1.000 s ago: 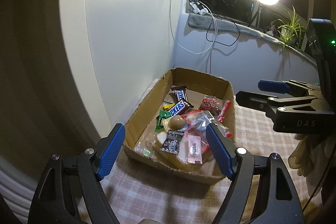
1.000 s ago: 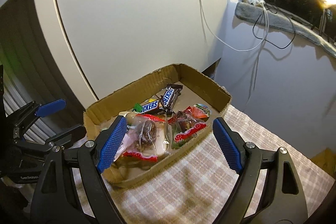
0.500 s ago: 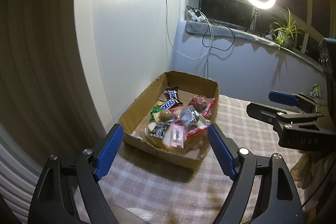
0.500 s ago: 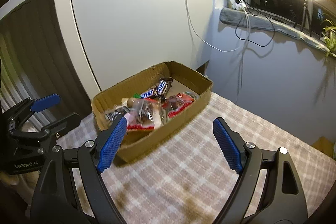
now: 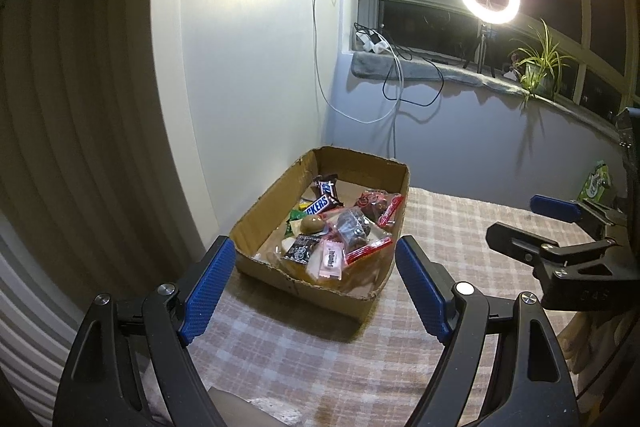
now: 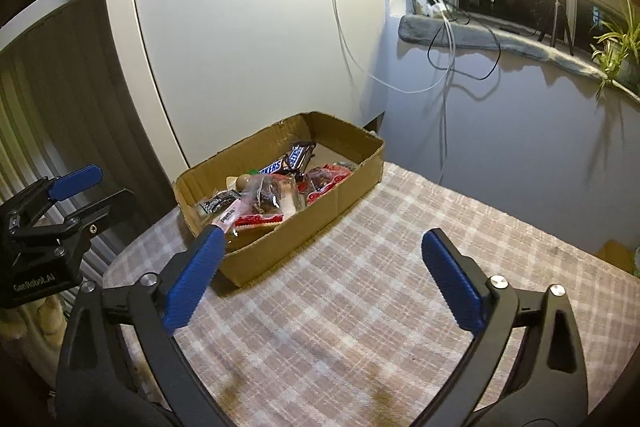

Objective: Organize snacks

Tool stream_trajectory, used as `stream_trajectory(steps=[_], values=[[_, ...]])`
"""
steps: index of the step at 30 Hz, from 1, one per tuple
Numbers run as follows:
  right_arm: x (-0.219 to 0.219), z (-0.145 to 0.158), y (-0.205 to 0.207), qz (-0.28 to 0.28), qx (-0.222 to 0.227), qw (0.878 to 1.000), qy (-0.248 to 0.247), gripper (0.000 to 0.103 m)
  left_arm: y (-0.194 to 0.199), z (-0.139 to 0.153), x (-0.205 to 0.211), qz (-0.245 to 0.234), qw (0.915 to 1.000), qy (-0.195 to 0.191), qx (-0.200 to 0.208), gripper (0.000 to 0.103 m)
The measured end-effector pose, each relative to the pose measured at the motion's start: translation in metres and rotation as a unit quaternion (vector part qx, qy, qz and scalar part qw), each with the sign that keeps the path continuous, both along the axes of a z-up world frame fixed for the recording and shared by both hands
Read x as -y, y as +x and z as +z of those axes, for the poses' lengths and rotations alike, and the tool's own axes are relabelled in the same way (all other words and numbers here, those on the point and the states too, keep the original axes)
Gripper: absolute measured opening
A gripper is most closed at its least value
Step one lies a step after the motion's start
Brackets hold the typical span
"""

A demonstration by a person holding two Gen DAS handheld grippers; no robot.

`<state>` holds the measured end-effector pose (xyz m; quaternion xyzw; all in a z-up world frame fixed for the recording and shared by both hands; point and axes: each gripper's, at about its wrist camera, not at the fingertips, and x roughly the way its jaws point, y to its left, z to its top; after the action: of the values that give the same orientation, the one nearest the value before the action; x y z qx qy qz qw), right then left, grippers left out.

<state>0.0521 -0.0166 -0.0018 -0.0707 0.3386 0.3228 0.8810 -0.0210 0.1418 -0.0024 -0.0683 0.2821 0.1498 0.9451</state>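
Left wrist view, one cardboard box (image 5: 276, 193), two Snickers bars (image 5: 325, 195)

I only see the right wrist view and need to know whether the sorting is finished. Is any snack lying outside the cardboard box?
Observer: Yes. The left wrist view shows a green packet outside the cardboard box, at the far right beyond the right tongs.
Operator: Are the left tongs holding anything?
Observer: No. The left tongs are open and empty, with their tips short of the box's near wall.
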Motion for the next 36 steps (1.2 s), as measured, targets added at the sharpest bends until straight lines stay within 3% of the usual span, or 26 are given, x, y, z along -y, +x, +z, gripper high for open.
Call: stream_trajectory(steps=[36], values=[[0.002, 0.001, -0.010, -0.020, 0.016, 1.000, -0.015, 0.102, -0.002, -0.001, 0.009, -0.007, 1.0000, 0.004, -0.003, 0.082]])
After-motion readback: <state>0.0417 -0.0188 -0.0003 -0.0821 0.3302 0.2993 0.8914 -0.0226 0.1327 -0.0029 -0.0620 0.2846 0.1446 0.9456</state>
